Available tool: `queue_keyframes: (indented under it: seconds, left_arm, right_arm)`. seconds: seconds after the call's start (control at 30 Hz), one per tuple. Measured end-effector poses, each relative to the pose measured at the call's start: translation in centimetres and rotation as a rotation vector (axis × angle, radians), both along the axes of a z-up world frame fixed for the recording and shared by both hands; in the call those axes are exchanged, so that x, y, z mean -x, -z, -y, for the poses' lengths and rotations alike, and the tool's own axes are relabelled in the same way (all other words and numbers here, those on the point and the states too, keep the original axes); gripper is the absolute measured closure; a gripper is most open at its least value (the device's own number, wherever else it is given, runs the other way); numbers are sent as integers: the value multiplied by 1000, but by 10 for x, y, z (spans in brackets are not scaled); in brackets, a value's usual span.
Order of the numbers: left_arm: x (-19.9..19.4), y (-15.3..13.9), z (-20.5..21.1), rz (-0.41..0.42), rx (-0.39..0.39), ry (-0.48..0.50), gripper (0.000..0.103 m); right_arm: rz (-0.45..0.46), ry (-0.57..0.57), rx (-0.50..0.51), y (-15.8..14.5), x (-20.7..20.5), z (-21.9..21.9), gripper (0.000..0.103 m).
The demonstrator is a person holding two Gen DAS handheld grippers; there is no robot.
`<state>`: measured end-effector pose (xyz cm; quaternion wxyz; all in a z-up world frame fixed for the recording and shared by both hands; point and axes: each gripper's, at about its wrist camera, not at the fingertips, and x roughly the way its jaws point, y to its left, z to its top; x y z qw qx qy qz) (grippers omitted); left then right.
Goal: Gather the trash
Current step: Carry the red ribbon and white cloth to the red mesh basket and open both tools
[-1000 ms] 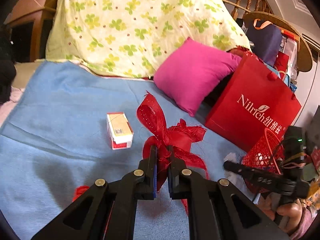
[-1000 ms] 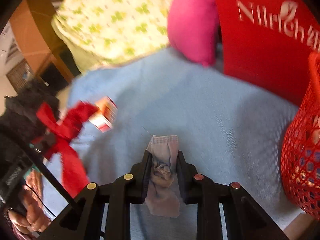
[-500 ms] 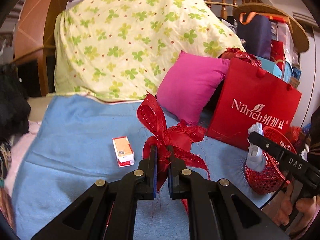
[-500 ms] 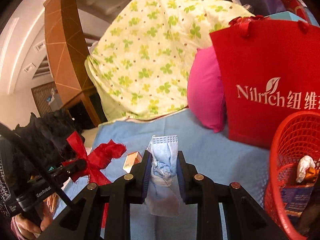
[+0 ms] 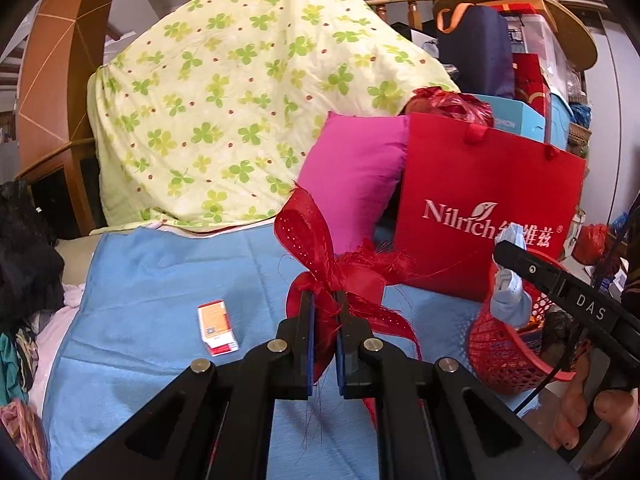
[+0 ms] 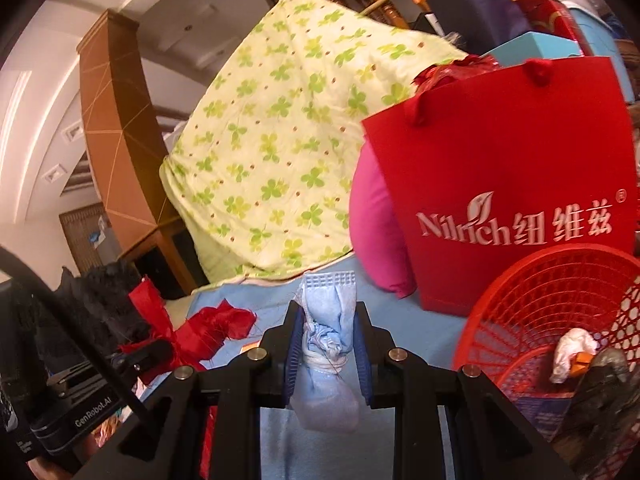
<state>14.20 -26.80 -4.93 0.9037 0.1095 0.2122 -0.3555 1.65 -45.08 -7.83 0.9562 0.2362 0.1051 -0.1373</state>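
Observation:
My left gripper (image 5: 324, 300) is shut on a frayed red ribbon bow (image 5: 320, 248), held up above the blue blanket (image 5: 160, 280). My right gripper (image 6: 326, 320) is shut on a crumpled blue face mask (image 6: 330, 332). In the left wrist view that mask (image 5: 508, 292) hangs over the red mesh basket (image 5: 504, 352). The basket (image 6: 532, 312) sits at the right of the right wrist view with white crumpled paper (image 6: 572, 348) and other trash inside. A small orange and white box (image 5: 216, 326) lies on the blanket to the left of the ribbon.
A red Nilrich gift bag (image 5: 488, 208) and a pink pillow (image 5: 352, 176) stand behind the basket. A clover-print quilt (image 5: 240, 100) is heaped at the back. Dark clothing (image 5: 24, 256) lies at the left edge. A hand (image 5: 600, 412) holds the right gripper's handle.
Both grippers have risen and drawn back from the blanket with their loads. The right one with the mask has come over the red basket; the orange box now lies farther below.

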Motion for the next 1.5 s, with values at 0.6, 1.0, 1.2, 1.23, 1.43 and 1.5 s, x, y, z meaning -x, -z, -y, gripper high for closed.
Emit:
queue_keyframes:
  seconds: [0.6, 1.0, 1.2, 1.23, 1.43, 1.5]
  left_arm:
    - [62, -23, 80, -86, 72, 284, 94]
    - [89, 3, 167, -169, 7, 403, 93]
    - [77, 21, 180, -204, -17, 367, 63]
    - [76, 23, 178, -204, -16, 360, 60]
    - [58, 32, 141, -185, -29, 293, 58]
    - [48, 36, 115, -173, -36, 242, 56]
  right_arm:
    - [170, 189, -191, -1, 77, 84, 77]
    - [218, 346, -395, 25, 123, 143, 75]
    - [188, 361, -467, 35, 123, 155, 62]
    - [184, 362, -477, 37, 122, 156, 52]
    - [226, 364, -344, 20, 122, 137, 37]
    - [221, 346, -273, 10, 114, 123, 37]
